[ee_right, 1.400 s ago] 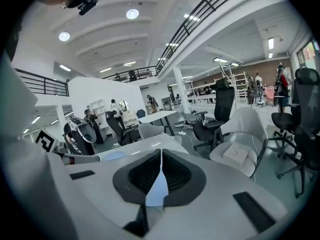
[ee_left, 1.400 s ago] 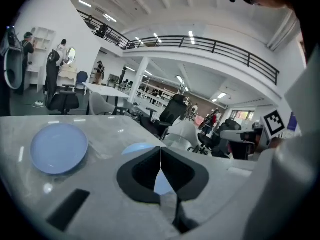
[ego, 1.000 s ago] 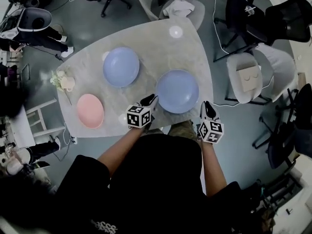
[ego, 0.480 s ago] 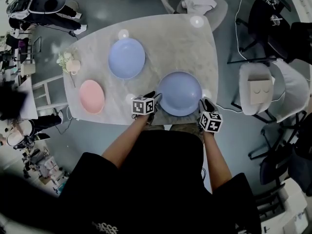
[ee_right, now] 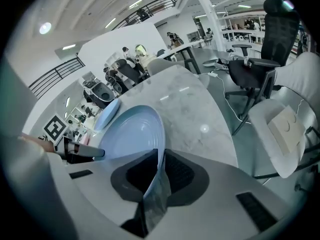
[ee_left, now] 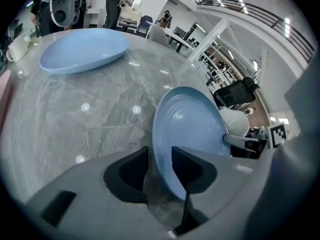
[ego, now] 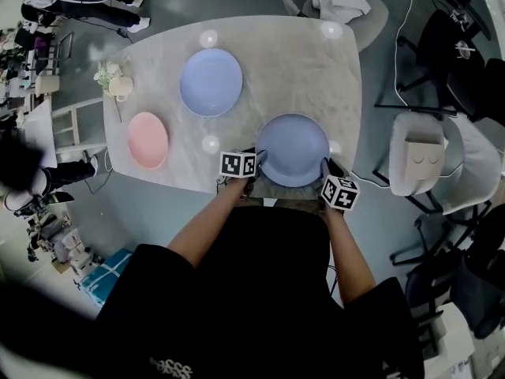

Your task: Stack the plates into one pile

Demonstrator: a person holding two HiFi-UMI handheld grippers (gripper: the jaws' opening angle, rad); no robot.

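Observation:
Three plates lie apart on the marble table [ego: 292,61]: a near blue plate [ego: 292,148], a far blue plate [ego: 211,81] and a pink plate [ego: 147,139] at the left. My left gripper [ego: 257,158] is at the near blue plate's left rim. In the left gripper view its jaws have just been closing around that rim [ee_left: 165,174], with a small gap still beside it. My right gripper [ego: 326,165] is at the plate's right rim. Its jaws have just been closing too, and now pinch the rim [ee_right: 161,159].
A cup with flowers [ego: 114,84] stands at the table's left edge. Small round clear pieces [ego: 211,143] dot the tabletop. A chair with white cloth [ego: 341,2] is at the far side, a white chair with a box [ego: 424,160] at the right.
Both grippers came down and in from the table's near edge onto the near blue plate's opposite rims. Their jaws now straddle the rim.

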